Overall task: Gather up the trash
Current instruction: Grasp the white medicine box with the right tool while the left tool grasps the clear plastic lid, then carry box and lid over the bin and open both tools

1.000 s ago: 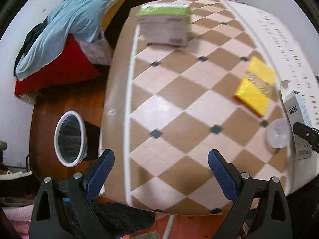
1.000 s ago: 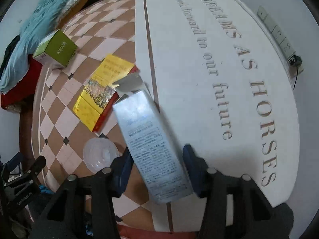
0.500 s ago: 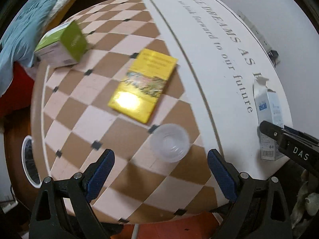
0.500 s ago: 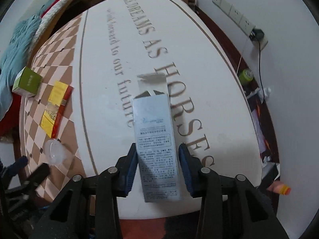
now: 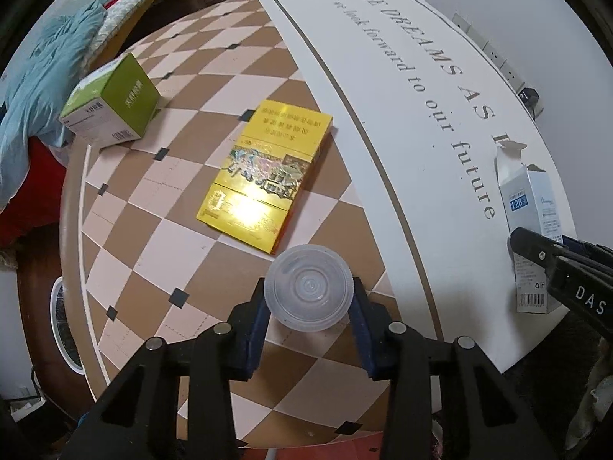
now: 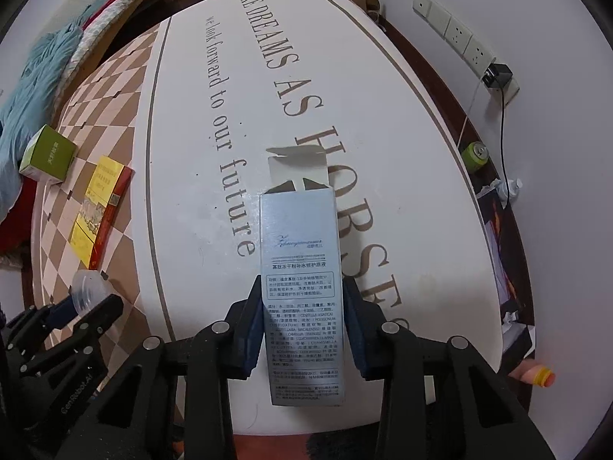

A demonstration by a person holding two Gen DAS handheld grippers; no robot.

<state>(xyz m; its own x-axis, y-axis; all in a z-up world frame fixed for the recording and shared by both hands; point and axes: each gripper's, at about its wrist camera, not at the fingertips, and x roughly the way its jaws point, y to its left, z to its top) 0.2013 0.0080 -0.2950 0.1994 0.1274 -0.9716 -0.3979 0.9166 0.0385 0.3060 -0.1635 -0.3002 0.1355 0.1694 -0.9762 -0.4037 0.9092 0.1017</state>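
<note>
Near the yellow carton, our left gripper clamps the clear cup, our right gripper clamps the blue box; yellow carton and green box left; nothing binned yet.

Your left hand-held gripper is matte black plastic with blue pads lining its fingers and round silver screw heads on the arms. Your right hand-held gripper matches it and carries white "DAS" lettering on its side.

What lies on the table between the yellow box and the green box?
Nothing: in the left wrist view, only bare checkered tabletop separates the yellow box from the green box.
</note>
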